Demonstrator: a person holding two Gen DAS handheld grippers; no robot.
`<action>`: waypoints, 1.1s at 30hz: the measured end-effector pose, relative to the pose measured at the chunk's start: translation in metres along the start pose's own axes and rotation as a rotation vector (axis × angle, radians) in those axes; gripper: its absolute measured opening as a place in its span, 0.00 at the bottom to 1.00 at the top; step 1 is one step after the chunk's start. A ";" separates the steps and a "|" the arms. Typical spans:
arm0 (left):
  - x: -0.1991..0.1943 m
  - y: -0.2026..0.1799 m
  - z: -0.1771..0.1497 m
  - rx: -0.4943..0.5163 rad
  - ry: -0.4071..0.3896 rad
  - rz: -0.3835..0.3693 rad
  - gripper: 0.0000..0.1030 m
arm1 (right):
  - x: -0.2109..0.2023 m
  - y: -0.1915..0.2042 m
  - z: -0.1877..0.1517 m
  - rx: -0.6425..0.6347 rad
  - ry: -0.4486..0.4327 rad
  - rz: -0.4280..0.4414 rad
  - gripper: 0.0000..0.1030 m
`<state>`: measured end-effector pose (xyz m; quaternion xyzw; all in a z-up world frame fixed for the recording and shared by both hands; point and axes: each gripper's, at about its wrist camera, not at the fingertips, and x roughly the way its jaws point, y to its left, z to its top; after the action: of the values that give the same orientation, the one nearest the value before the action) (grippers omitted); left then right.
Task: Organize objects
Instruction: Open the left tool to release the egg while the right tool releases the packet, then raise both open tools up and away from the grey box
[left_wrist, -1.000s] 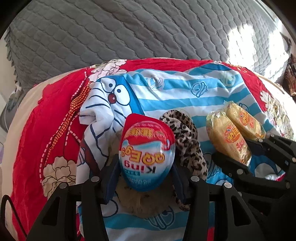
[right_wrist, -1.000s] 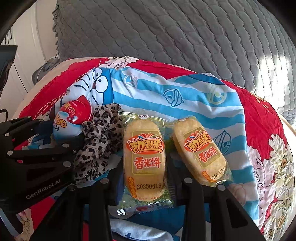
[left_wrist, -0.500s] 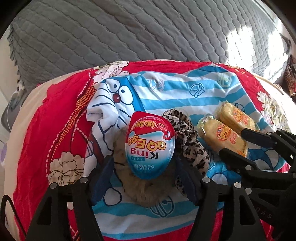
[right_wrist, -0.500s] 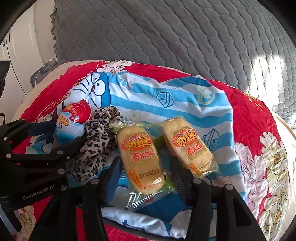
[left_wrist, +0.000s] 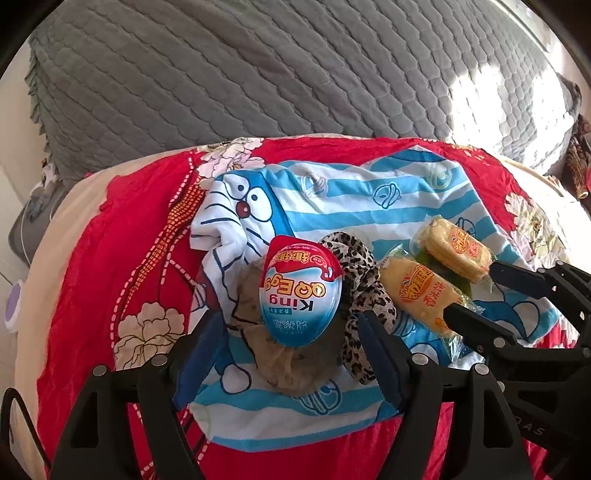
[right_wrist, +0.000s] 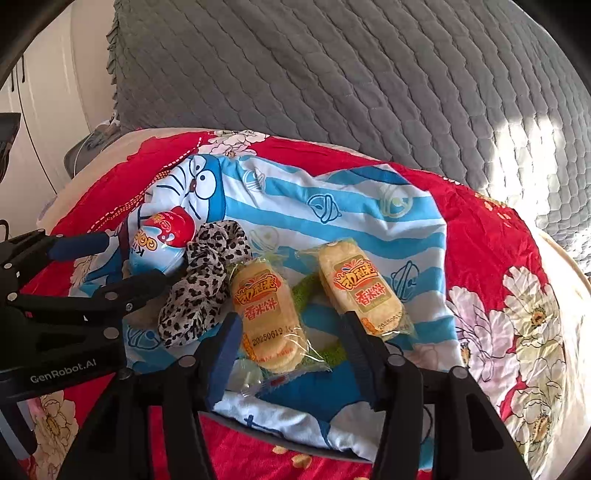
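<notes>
Now both grippers are opening, nothing pinched.
Left gripper (left_wrist: 288, 328) flanks the light, slippery toy egg (left_wrist: 300, 291); right gripper (right_wrist: 288, 332) flanks a brittle rice cracker pack (right_wrist: 267, 314), best held by its long sides.

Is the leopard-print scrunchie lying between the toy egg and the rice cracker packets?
Yes, the scrunchie lies between the egg and the nearer cracker packet.

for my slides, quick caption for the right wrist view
Right gripper opening around a rice cracker pack on the striped cartoon cloth.
</notes>
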<state>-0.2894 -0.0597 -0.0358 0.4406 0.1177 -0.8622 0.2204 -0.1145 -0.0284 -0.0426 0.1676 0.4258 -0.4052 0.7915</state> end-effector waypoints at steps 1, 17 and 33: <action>-0.001 0.000 0.000 -0.001 -0.001 -0.001 0.76 | -0.003 0.000 0.000 0.000 -0.006 -0.003 0.61; -0.033 0.003 -0.005 -0.004 -0.040 0.010 0.83 | -0.037 -0.004 0.004 0.034 -0.074 -0.037 0.88; -0.066 0.004 -0.014 -0.010 -0.080 0.006 0.93 | -0.071 0.003 -0.004 0.021 -0.121 -0.037 0.98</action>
<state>-0.2438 -0.0396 0.0099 0.4052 0.1117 -0.8778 0.2299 -0.1365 0.0116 0.0121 0.1433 0.3760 -0.4334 0.8064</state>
